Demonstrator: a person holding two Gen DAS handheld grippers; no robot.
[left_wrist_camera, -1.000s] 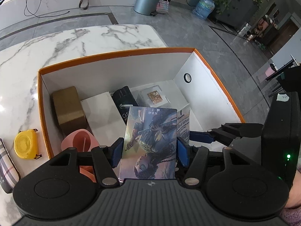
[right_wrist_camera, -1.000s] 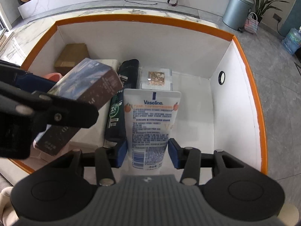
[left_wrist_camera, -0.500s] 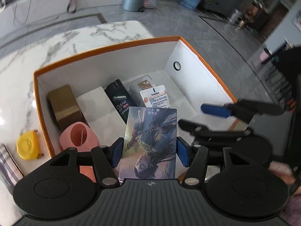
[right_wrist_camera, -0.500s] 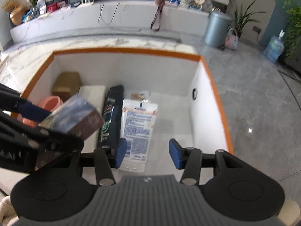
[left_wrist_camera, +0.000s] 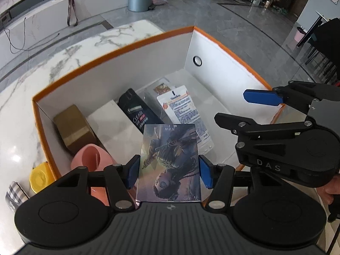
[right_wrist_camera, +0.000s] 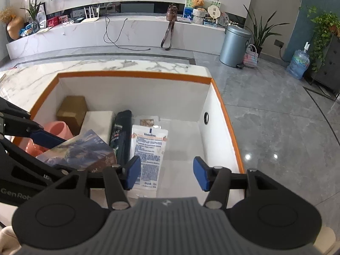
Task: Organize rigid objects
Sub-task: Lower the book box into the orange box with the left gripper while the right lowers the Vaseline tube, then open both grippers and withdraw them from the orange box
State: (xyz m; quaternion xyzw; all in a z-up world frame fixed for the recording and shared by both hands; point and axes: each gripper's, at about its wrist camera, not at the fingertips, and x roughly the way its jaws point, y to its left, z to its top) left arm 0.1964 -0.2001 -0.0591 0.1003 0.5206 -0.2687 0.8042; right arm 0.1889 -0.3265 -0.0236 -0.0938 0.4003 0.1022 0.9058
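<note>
Left tongs (left_wrist_camera: 169,172) grip; right tongs (right_wrist_camera: 166,173) just opened, empty.

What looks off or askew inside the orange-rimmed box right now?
Nothing spilled or damaged. The Vaseline tube lies flat beside the black Clear bottle, partly over a clear case. The pink cup lies tipped on its side. The illustrated box is clamped in the left hand-held gripper, above the box.

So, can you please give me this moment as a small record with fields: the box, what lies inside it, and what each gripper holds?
container: orange-rimmed box with white inside
inside, left to right: brown carton, pink cup, white box, black bottle, Vaseline tube
left gripper: shut on picture box, above the box
right gripper: jaws have just been opening, nothing between them
outside: yellow tape measure
</note>
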